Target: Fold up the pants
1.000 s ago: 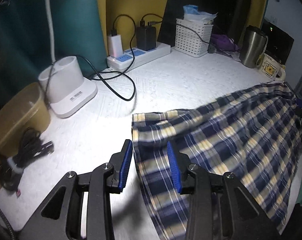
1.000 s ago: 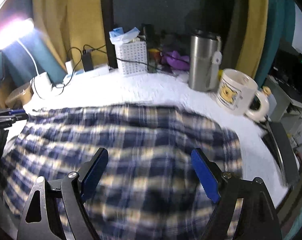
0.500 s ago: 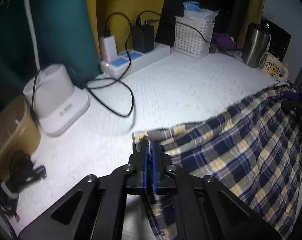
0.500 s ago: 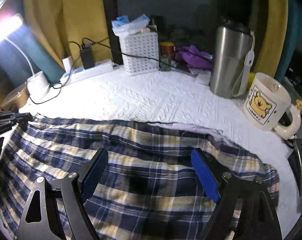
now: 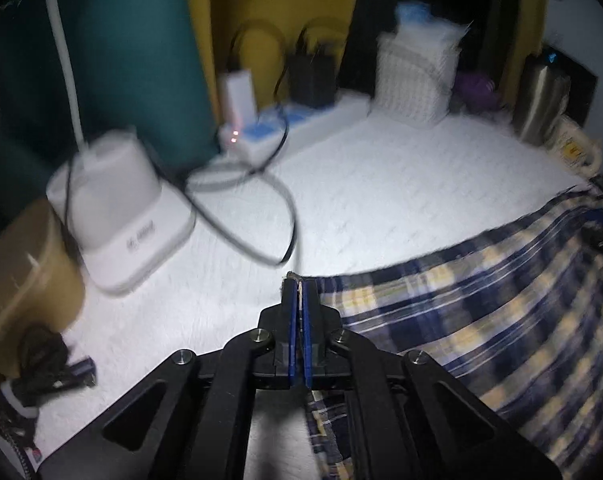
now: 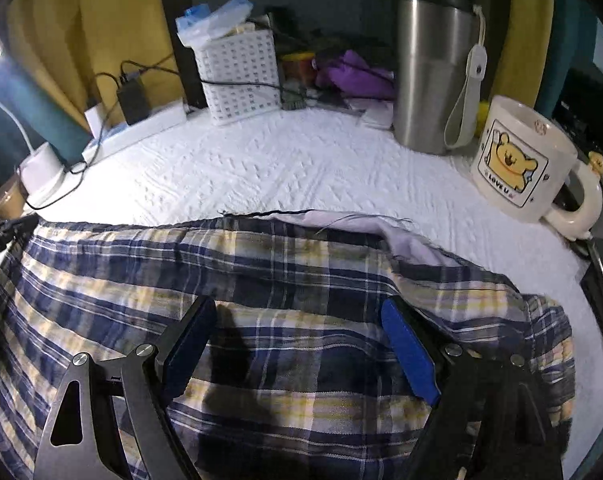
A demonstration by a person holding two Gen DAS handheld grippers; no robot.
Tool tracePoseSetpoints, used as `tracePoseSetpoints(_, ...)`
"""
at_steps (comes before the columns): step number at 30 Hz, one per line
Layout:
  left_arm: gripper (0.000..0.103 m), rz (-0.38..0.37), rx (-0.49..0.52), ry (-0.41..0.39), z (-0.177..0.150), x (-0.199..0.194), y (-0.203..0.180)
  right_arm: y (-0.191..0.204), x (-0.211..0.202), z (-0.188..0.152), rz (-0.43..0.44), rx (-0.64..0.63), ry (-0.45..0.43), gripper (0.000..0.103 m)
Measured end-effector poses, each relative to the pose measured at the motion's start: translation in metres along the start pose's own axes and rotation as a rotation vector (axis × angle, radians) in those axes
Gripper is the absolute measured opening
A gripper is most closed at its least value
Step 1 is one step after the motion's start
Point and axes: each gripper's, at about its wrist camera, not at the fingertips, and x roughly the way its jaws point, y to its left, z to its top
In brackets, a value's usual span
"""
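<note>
My left tool (image 5: 300,300) has just snapped closed on the pants' (image 5: 481,300) corner. Right tool (image 6: 297,344) hangs wide above the plaid, gripping nothing; the fold can start.

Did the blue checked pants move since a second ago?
Yes. The blue checked pants slid away from the white lamp base, toward the near table edge, pinched by the left gripper.

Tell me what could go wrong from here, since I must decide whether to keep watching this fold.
1. The left gripper is shut on just the corner of the pants, so the cloth may slip out when pulled.
2. The right gripper is open above the cloth, holding nothing; pulled from one side, the pants may bunch.
3. The mug and steel tumbler stand near the pants' far edge; a sweeping fold could knock them.
</note>
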Motion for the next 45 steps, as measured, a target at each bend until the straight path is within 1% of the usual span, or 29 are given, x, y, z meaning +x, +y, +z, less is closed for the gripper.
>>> tracePoseSetpoints(2,0.003,0.008,0.006,-0.004,0.0,-0.003,-0.001,0.0,-0.002,0.0,-0.008,0.0,-0.004,0.086)
tracePoseSetpoints(4,0.011,0.024,-0.001,-0.011,0.002,-0.012,0.001,0.001,-0.003,0.0,-0.015,0.002,-0.009,0.086)
tracePoseSetpoints(6,0.055,0.049,-0.028,-0.026,0.002,-0.025,0.007,0.001,-0.007,0.001,-0.025,0.002,-0.017,0.086)
tracePoseSetpoints(7,0.059,0.052,-0.043,-0.043,0.0,-0.034,0.01,0.001,-0.01,0.001,-0.029,0.001,-0.024,0.086)
tracePoseSetpoints(9,0.059,0.037,-0.053,-0.047,-0.005,-0.048,0.011,0.004,-0.017,0.001,-0.026,-0.002,-0.035,0.086)
tracePoseSetpoints(11,0.059,0.027,-0.052,-0.026,-0.014,-0.061,0.005,0.008,-0.023,0.0,-0.016,-0.005,-0.044,0.086)
tracePoseSetpoints(13,0.059,-0.001,-0.062,0.008,-0.029,-0.072,-0.002,0.016,-0.028,-0.005,0.009,-0.017,-0.044,0.086)
tracePoseSetpoints(18,0.059,-0.037,-0.093,0.051,-0.065,-0.092,-0.022,0.044,-0.035,-0.017,0.072,-0.069,-0.015,0.086)
tracePoseSetpoints(20,0.059,-0.067,-0.102,0.054,-0.076,-0.1,-0.034,0.052,-0.035,-0.021,0.085,-0.084,-0.003,0.086)
tracePoseSetpoints(22,0.059,-0.105,-0.089,0.049,-0.084,-0.108,-0.052,0.06,-0.036,-0.027,0.096,-0.099,0.011,0.086)
tracePoseSetpoints(26,0.059,-0.166,-0.074,0.035,-0.09,-0.117,-0.082,0.069,-0.04,-0.042,0.099,-0.12,0.029,0.086)
tracePoseSetpoints(28,0.059,-0.181,-0.044,0.026,-0.093,-0.12,-0.099,0.073,-0.041,-0.048,0.098,-0.122,0.036,0.086)
tracePoseSetpoints(31,0.059,-0.209,-0.026,0.035,-0.095,-0.116,-0.115,0.076,-0.044,-0.058,0.088,-0.133,0.039,0.086)
tracePoseSetpoints(35,0.059,-0.217,-0.012,0.058,-0.106,-0.113,-0.135,0.077,-0.049,-0.068,0.077,-0.14,0.036,0.086)
tracePoseSetpoints(37,0.059,-0.207,0.003,0.064,-0.11,-0.114,-0.142,0.077,-0.051,-0.072,0.074,-0.145,0.033,0.086)
tracePoseSetpoints(45,0.059,-0.198,0.04,0.077,-0.123,-0.126,-0.155,0.077,-0.059,-0.083,0.075,-0.156,0.024,0.086)
